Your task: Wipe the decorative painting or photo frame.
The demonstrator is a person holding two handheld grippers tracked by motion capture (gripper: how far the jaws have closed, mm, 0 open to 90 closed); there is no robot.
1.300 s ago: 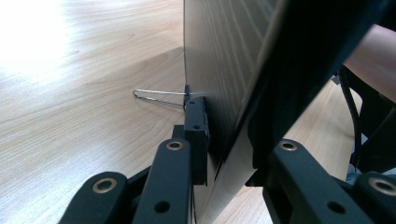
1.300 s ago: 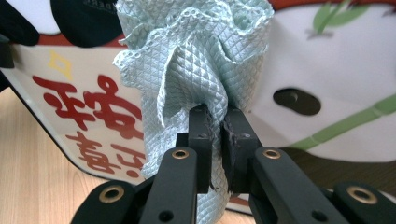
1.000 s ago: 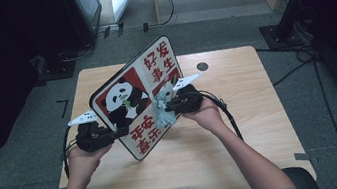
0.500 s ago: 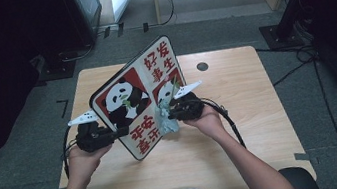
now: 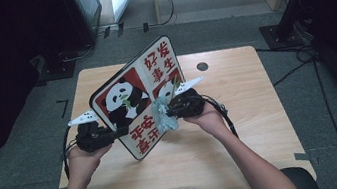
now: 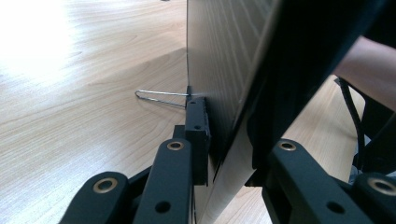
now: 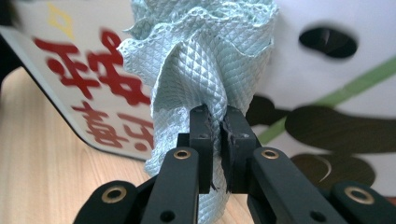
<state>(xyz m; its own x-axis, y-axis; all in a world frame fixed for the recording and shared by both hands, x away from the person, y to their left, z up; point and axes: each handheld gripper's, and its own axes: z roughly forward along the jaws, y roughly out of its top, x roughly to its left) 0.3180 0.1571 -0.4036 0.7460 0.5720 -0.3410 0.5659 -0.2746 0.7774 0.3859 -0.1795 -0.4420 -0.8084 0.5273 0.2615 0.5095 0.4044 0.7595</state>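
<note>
So the left gripper is clamped on the lower edge of the flat rectangular panda sign board with red characters, holding it propped upright and tilted on the light wooden table, roughly mid-table. The right gripper has its jaws pinched tight on a crumpled pale blue-green quilted cloth, which sits pressed against the board's printed face. My guess at the risk: push too hard with the cloth and the board could pivot or slide out of that single edge grip, or the cloth could bunch and slip free. Count: one board, one cloth, two grippers, plus one thin wire stand behind the board.
</note>
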